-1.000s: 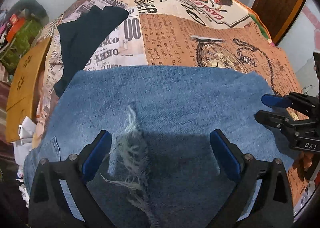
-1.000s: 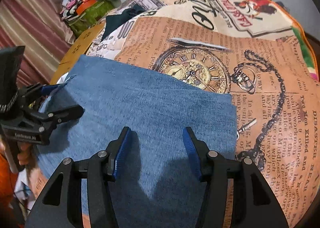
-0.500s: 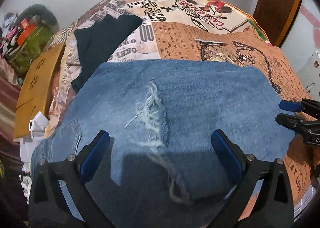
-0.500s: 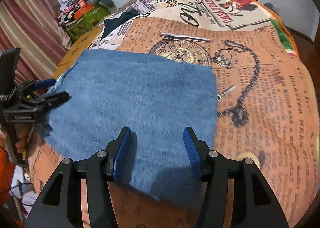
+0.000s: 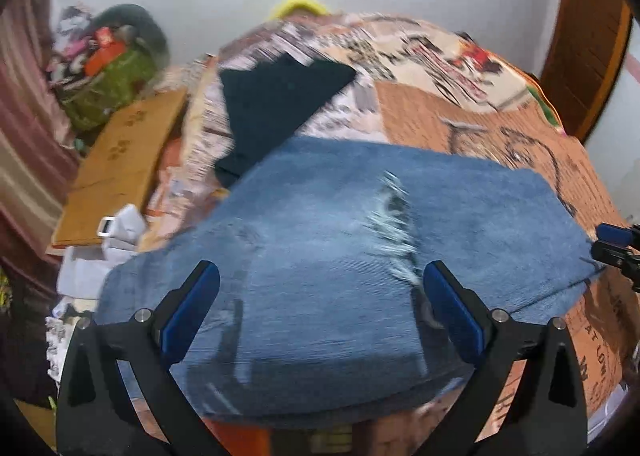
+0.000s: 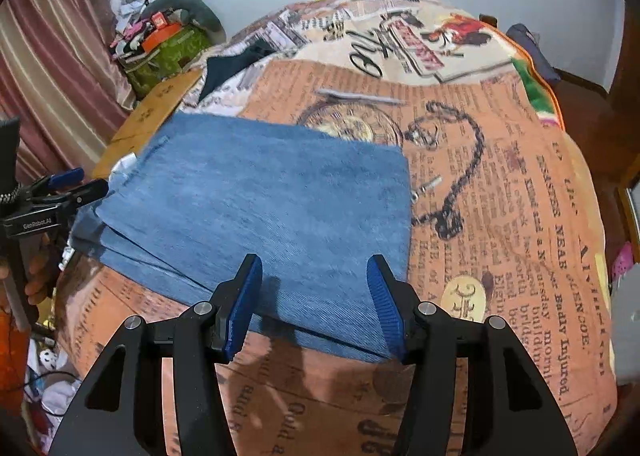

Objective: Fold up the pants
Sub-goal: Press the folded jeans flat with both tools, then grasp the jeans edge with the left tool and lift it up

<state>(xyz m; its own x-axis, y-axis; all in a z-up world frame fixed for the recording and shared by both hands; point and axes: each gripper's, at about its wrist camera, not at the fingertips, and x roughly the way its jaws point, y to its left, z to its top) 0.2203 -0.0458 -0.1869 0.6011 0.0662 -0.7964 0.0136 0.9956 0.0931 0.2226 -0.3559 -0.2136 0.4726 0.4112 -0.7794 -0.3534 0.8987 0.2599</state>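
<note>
Left gripper [image 5: 320,316]: jaws wide apart, empty, above jeans [image 5: 340,256].
Right gripper [image 6: 316,304]: jaws half-spread, empty, over the jeans' near edge.

The folded jeans [image 6: 272,199] are taking up the near left part of the printed bedspread [image 6: 520,215], and a dark folded garment [image 5: 276,103] is lying just beyond them, its near corner touching or tucked under the denim. To the right of the jeans the bedspread is lying bare all the way to its far end, giving open room for a pass. Along the left edge a cardboard sheet [image 5: 120,159], white cloth [image 5: 116,232] and a heap of bags [image 5: 104,71] against the curtain [image 6: 56,55] are crowding the way. A wooden door [image 5: 588,47] is standing past the far right corner.
</note>
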